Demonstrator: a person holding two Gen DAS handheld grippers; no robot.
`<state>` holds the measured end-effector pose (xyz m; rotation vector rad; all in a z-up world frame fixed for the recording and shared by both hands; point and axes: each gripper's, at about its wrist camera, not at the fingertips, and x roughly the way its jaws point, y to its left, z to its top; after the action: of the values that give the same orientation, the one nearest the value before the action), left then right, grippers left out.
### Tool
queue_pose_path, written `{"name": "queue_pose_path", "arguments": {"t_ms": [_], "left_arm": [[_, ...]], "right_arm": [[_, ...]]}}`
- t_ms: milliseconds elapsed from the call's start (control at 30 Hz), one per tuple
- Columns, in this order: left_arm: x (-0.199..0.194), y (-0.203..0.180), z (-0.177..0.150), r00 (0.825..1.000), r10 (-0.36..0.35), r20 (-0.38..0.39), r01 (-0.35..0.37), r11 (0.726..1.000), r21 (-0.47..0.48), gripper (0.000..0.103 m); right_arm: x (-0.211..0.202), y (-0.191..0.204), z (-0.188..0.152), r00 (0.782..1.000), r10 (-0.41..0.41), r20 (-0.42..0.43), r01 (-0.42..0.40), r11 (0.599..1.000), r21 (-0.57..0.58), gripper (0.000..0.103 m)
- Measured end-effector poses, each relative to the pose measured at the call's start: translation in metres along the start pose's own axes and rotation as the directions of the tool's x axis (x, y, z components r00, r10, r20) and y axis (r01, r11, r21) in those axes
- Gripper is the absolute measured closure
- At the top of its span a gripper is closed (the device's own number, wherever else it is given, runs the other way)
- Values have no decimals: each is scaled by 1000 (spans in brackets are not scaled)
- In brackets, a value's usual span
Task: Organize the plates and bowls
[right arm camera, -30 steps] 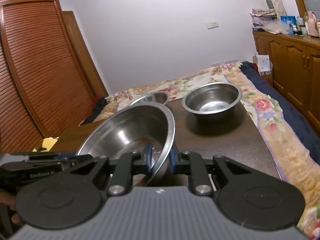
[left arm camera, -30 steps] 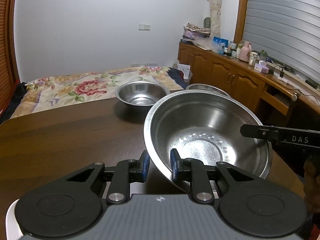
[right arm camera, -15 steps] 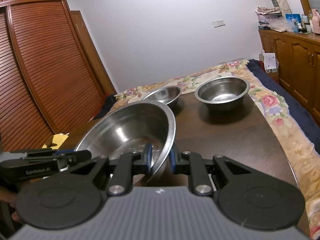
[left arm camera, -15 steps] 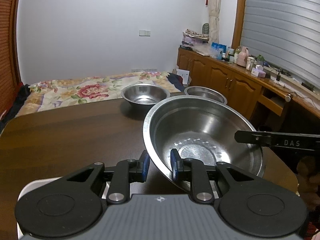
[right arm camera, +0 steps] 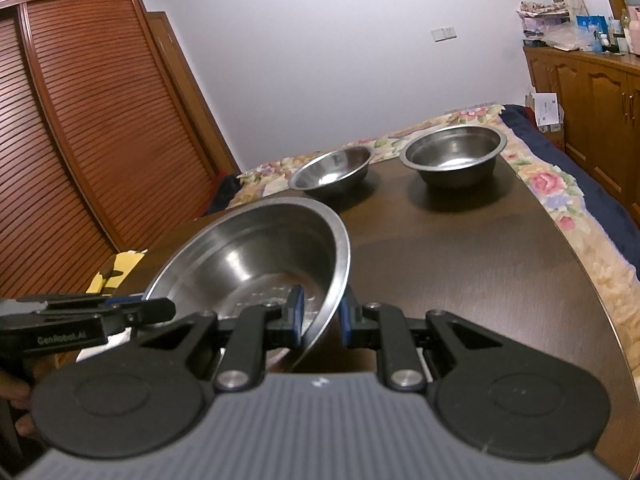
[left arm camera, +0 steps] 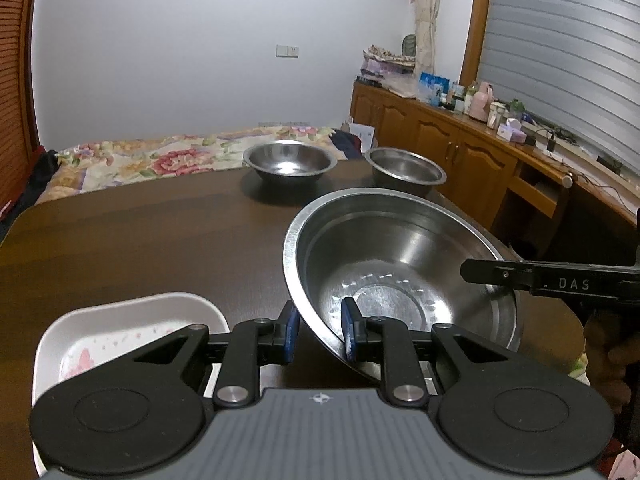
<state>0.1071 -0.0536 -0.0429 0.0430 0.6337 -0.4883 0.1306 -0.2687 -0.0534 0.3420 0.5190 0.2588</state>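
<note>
left gripper (left arm camera: 319, 334) and right gripper (right arm camera: 319, 317) each pinch opposite rims of a large steel bowl (left arm camera: 400, 276), jaws nearly closed, above a dark table (left arm camera: 140, 248).

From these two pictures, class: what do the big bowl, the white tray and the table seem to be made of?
Big bowl: likely stainless steel, since it is silvery with mirror-like glints and a thin rolled rim.
White tray: glossy white with a faint pink print; plastic or glazed ceramic, cannot tell which.
Table: dark brown wood or wood veneer, with visible grain streaks and a smooth low sheen.
</note>
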Motion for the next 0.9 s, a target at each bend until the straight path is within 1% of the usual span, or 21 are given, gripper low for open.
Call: {"name": "queue_pose_path", "arguments": {"t_ms": [200,300,467,733,900], "left_arm": [[-2,-1,-7,1000,-9,-20,9,1000,-4,79],[-4,-2,-6,1000,-22,-22,22,1000,2,78],[-4,-2,-8,999,-20,-32,20,1000,2,78],[3,-2,-8,999,-17,-50,17,1000,4,77],[6,-2,-7,999,-21,-43,21,1000,-2,75]], "right_arm": [[-1,0,-8,1000,-3,-19,3,1000,6,83],[-3,-1,-9,1000,-1,-16,1,1000,15,83],[-4,-4,-9,1000,9,-15,-8,999,41,83],[-3,-3,-12,1000,-2,-22,3,1000,24,83],[0,-6,-12,1000,-5,-27,5,1000,22,83]]}}
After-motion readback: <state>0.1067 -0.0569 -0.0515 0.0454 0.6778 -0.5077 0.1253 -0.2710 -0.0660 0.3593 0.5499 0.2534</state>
